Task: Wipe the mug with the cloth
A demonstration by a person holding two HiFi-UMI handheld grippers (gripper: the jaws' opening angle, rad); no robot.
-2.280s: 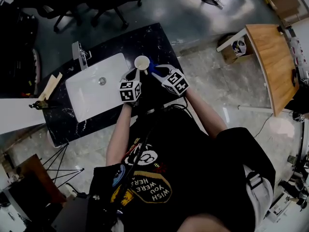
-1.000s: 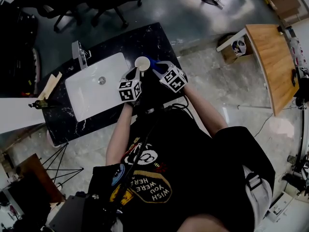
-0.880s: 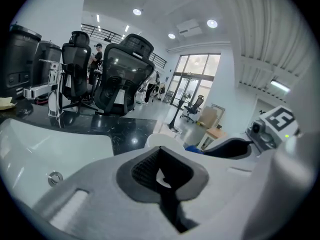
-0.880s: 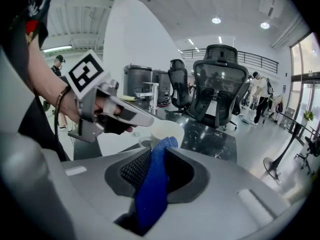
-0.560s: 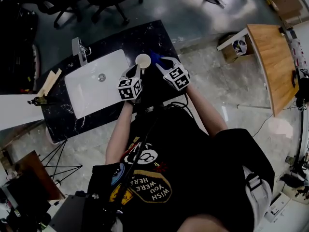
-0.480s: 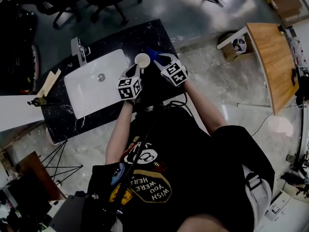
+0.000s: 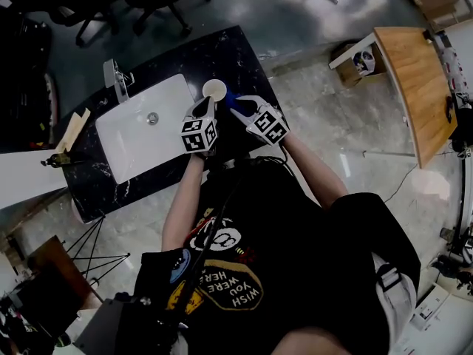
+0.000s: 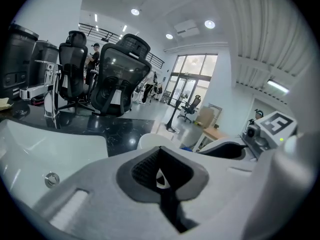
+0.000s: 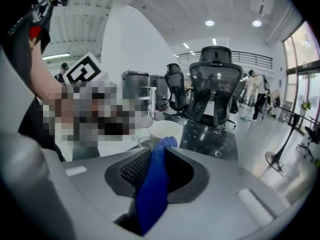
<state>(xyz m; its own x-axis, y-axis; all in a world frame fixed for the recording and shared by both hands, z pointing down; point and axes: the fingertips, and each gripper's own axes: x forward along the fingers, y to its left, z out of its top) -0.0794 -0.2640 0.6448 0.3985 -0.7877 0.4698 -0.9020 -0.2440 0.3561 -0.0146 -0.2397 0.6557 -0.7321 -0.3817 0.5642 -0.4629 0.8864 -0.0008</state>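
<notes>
Beside the sink rim [image 7: 187,95], cloth [image 9: 152,184] flanks mug [image 7: 215,89].

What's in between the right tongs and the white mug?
The blue cloth. The right gripper view shows it pinched in the right tongs, with its tip sticking up in front of the mug just beyond.
</notes>
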